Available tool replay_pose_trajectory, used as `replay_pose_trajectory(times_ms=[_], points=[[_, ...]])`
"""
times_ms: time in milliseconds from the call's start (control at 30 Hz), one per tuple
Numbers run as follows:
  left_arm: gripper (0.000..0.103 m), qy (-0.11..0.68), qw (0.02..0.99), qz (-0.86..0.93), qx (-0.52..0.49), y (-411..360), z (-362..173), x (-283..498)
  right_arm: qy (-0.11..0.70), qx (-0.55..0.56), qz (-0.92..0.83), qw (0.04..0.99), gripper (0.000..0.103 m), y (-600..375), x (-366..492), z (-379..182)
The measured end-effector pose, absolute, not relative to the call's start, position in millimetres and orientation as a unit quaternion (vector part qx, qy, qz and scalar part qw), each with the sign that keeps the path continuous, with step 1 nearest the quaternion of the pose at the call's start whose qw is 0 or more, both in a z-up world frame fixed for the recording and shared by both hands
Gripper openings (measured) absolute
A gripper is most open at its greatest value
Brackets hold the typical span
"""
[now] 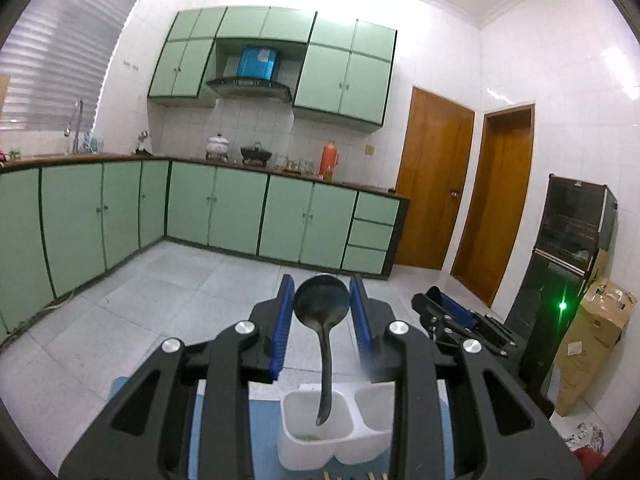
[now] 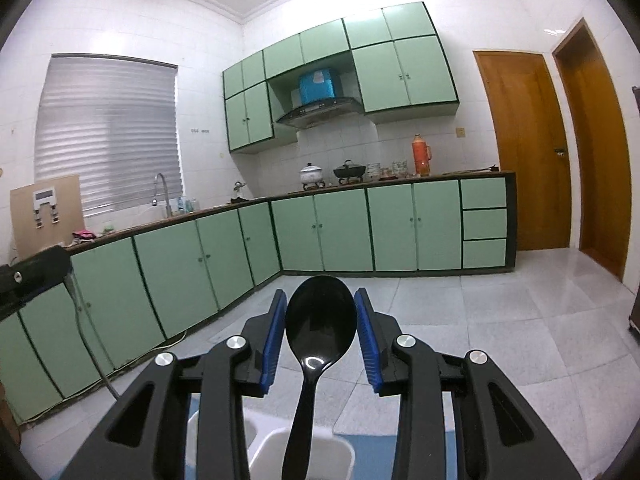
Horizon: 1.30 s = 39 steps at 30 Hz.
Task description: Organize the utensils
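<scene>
In the left wrist view a black ladle [image 1: 322, 304] stands upright, bowl up, between the blue pads of my left gripper [image 1: 322, 300]; its handle tip hangs inside the left compartment of a white two-part utensil holder [image 1: 304, 436]. The pads sit against the bowl's sides. In the right wrist view a black serving spoon [image 2: 320, 320] stands bowl up between the pads of my right gripper [image 2: 321, 312], its handle reaching down into the white holder [image 2: 340, 456]. The right gripper also shows in the left wrist view [image 1: 452, 308].
The holder stands on a blue mat [image 1: 224, 432] at the near edge. Beyond is a grey tiled floor [image 2: 480, 320], green base cabinets [image 1: 240, 216], wooden doors [image 1: 432, 176], a black appliance [image 1: 568, 248] and a cardboard box [image 1: 592, 344] at right.
</scene>
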<state>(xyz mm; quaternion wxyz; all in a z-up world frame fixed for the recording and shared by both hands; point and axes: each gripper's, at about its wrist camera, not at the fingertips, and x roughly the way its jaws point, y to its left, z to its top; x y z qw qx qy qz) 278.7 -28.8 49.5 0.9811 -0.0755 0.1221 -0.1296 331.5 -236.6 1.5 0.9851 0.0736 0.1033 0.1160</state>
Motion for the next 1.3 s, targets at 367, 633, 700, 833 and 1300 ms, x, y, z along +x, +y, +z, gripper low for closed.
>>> replay_pose_trajectory(times_ms=[367,633,700,833,1300], points=[[0.030,0.201,0.971,-0.114,-0.064,-24,-29,341,0.146,0.049,0.116,0.981,0.035,-225,343,-52],[0.063,0.201,0.972,-0.108,-0.057,-13,-29,307,0.161,0.058,0.117,0.978,0.057,-230,317,-57],[0.070,0.202,0.973,-0.099,-0.052,-7,-29,291,0.171,0.063,0.106,0.977,0.066,-235,302,-57],[0.087,0.220,0.972,-0.082,-0.032,0,-38,257,0.191,0.071,0.078,0.976,0.090,-249,259,-65],[0.090,0.353,0.933,-0.064,0.015,12,-121,136,0.312,0.063,0.013,0.948,0.096,-264,117,-123]])
